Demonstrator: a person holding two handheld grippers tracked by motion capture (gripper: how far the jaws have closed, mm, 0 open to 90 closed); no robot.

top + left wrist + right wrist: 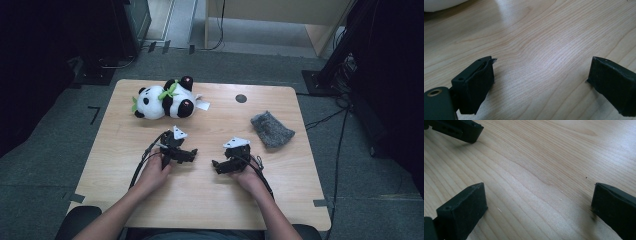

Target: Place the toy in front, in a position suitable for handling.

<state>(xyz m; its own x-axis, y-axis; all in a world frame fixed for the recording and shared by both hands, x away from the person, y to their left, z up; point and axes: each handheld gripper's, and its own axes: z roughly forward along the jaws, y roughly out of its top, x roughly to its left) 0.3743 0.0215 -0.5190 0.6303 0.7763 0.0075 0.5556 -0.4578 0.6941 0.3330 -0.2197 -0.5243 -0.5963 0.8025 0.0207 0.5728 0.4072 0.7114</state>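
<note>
High view has both grippers resting low on the wooden surface (210,195), jaws pointed at each other near the middle. The left gripper (189,155) sits closest to the panda (164,101), which lies on its side at the far left of the surface, well apart from the jaws. The right gripper (218,165) is nearer the grey cloth (271,129), which sits crumpled off to the far right.

Both sets of jaws are spread wide with nothing between them — left gripper view shows bare wood grain in the gap of the left gripper (541,72), plus a sliver of white plush (441,4) at the top left corner. Right gripper view is the same story for the right gripper (539,202), with the other gripper's jaw tip poking in at the top.

Handling guess: the panda looks soft and light, so it should squash under the jaws rather than slip. Probably best to pinch the body or a leg — the round head may be too fat to span. The cloth looks limp too, so grab a raised fold.
</note>
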